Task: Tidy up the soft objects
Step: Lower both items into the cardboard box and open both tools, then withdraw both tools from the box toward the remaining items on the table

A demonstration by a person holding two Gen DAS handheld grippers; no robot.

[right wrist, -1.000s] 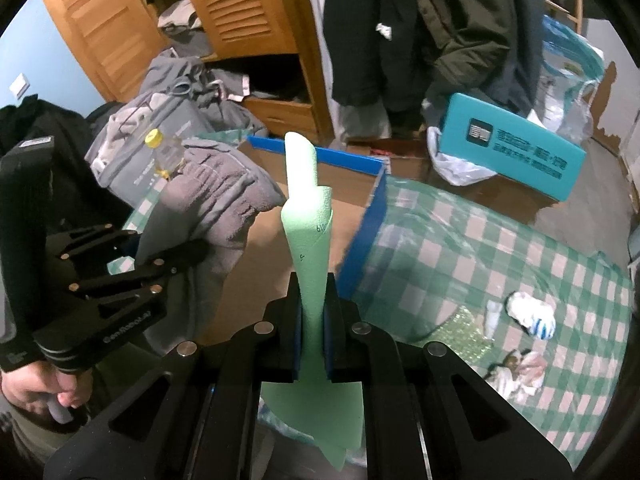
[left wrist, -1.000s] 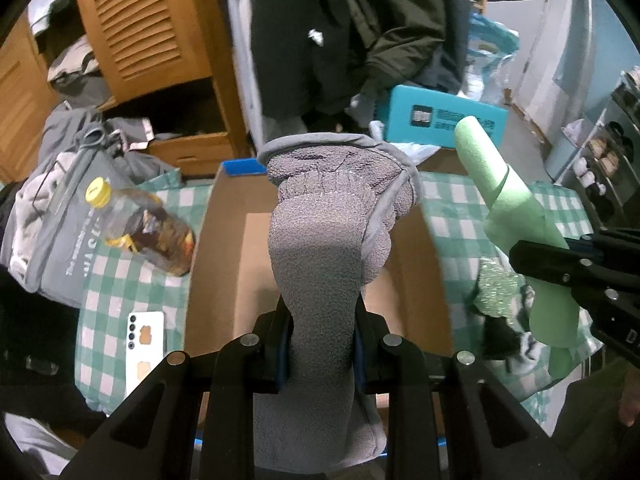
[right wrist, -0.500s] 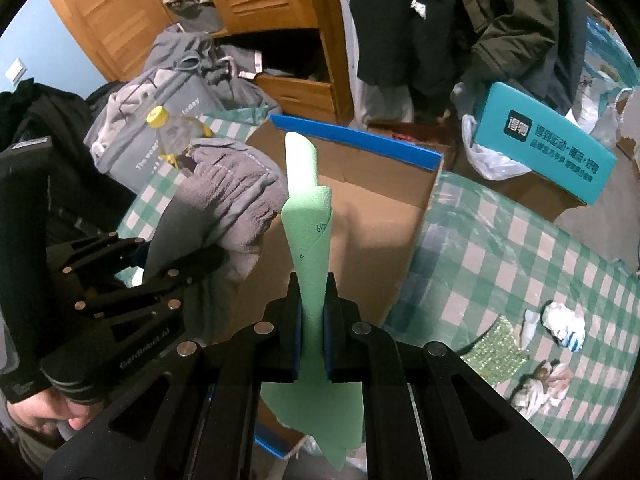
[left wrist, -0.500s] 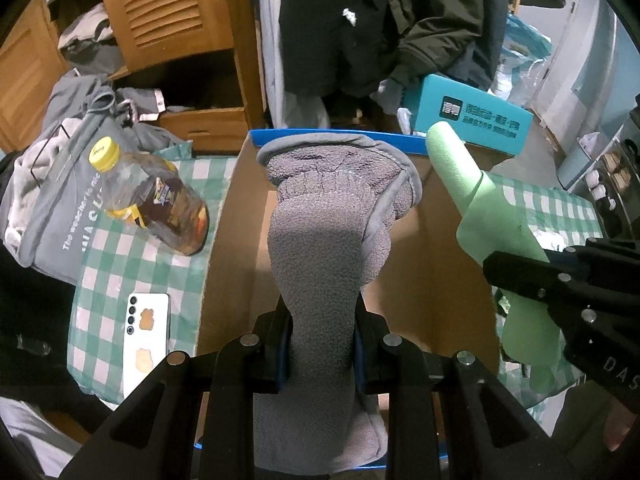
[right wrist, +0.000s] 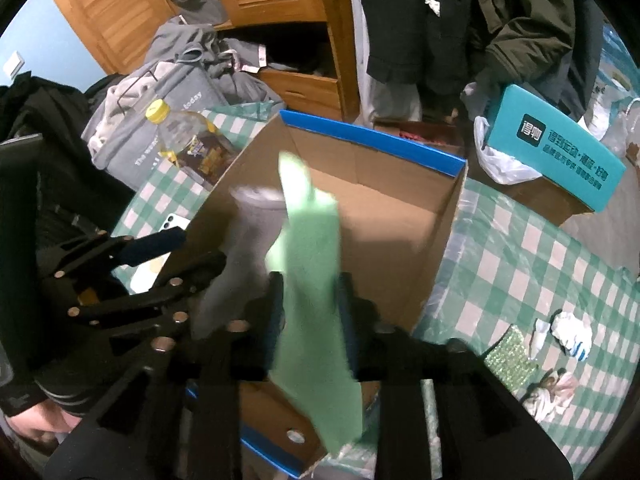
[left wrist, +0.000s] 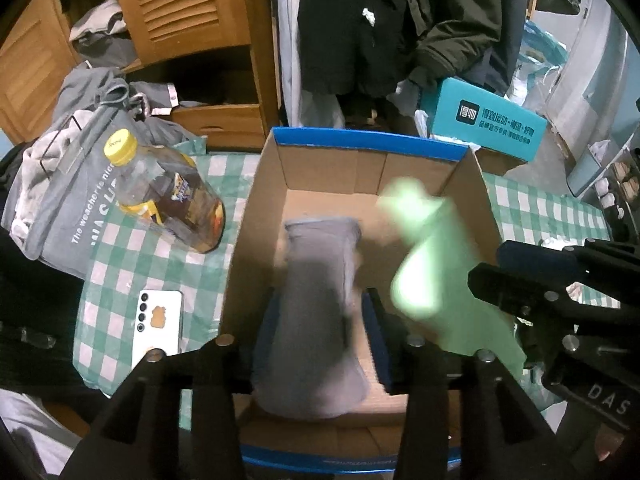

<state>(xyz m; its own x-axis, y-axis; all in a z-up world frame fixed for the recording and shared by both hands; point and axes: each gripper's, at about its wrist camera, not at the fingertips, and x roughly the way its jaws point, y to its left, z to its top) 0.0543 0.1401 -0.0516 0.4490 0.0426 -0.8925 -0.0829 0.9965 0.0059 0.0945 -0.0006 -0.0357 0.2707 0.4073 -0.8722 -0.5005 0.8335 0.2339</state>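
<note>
An open cardboard box [left wrist: 476, 184] with a blue rim stands on the green checked cloth, also in the right wrist view [right wrist: 440, 232]. A grey glove [left wrist: 316, 312] drops, blurred, between the wide-apart fingers of my left gripper [left wrist: 316, 340] into the box. A green foam piece [right wrist: 316, 280] falls, blurred, between the parted fingers of my right gripper [right wrist: 310, 320]; it also shows in the left wrist view [left wrist: 432, 264]. Both grippers are open above the box's near edge.
A yellow-capped bottle [left wrist: 168, 196] and a white phone [left wrist: 156, 324] lie left of the box. A grey bag [left wrist: 52, 208] sits far left. Small rags and a glittery green scrap [right wrist: 510, 356] lie to the right. A teal box [right wrist: 560, 144] stands behind.
Both grippers have opened. The grey glove and the green foam piece have been let go and are dropping into the box. Both grippers moved forward over it.
</note>
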